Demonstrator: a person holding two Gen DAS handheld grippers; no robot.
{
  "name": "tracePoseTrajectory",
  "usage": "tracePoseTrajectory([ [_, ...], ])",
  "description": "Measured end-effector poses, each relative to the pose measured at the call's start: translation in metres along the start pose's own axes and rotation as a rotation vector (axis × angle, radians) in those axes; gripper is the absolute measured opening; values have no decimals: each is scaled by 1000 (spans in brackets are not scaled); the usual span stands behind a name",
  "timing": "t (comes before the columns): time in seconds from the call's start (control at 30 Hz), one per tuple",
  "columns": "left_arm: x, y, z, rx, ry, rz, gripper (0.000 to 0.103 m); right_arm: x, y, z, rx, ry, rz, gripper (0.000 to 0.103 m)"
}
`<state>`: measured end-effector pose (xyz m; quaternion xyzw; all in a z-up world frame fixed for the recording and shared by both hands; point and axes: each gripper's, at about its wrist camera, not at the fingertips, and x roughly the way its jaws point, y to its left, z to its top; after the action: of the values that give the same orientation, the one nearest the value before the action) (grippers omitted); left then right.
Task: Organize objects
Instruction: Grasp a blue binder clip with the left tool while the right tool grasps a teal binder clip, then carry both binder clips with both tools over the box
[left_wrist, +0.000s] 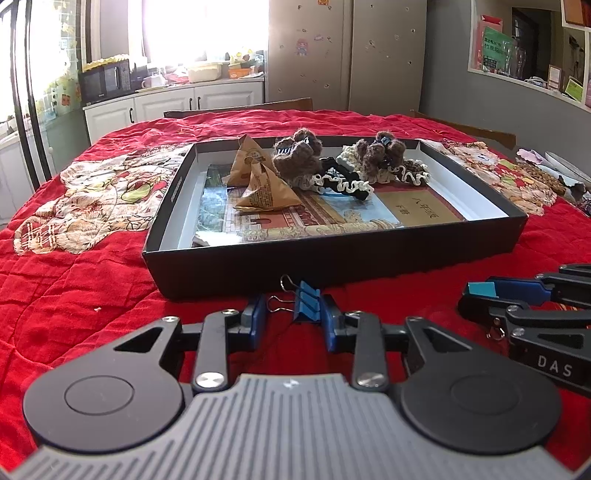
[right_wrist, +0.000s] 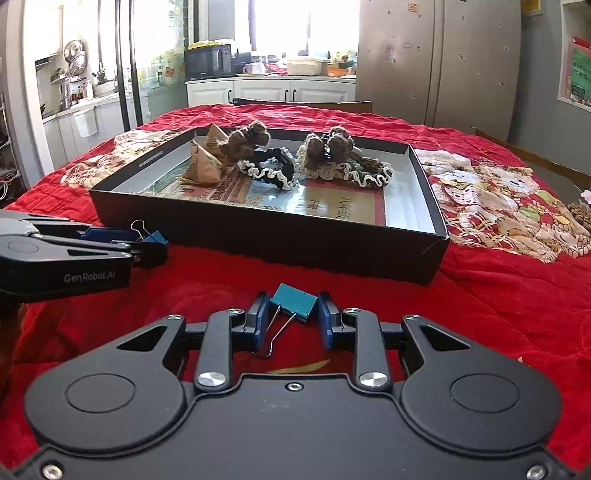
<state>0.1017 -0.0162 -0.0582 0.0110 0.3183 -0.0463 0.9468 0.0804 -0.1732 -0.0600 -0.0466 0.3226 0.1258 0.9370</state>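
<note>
On the red quilted cloth (left_wrist: 92, 314), just in front of the near wall of the shallow black cardboard box (left_wrist: 332, 258), both grippers sit low, each with a binder clip between its fingers.

Left of the box's near corner, the left gripper (left_wrist: 293, 319) has its blue-padded fingers part-spread. The blue metal binder clip (left_wrist: 306, 301) stands between them, against the right pad; its wire handles reach toward the left pad. Whether the left pad touches cannot be told, so a firm pinch is not confirmed.

Inside the box, at its left rear, lie two brown paper pyramid packets (left_wrist: 258, 177). Beside them, toward the middle and right rear, lie brown crocheted hair clips (left_wrist: 299, 155) and black and cream ruffled scrunchies (left_wrist: 343, 181). All rest on a printed card (left_wrist: 332, 218) lining the box floor.

Before the middle of the box's near wall, the right gripper (right_wrist: 293, 321) holds its fingers spread. The teal metal binder clip (right_wrist: 293, 301) lies tilted between them, its corners close to both pads. Its wire handle runs back beside the left pad. Contact cannot be told there either.

Right of the box, a patchwork cat design (right_wrist: 491, 206) shows on the cloth.
</note>
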Motion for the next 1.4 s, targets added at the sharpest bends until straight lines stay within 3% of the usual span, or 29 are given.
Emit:
tracePoseTrajectory([
  [0.8, -29, -4, -8, 64, 18, -67, 35, -29, 3, -12, -66, 16, 71, 27],
  [1.4, -57, -5, -3, 90, -12, -104, 35, -60, 2, -6, -71, -24, 110, 26],
])
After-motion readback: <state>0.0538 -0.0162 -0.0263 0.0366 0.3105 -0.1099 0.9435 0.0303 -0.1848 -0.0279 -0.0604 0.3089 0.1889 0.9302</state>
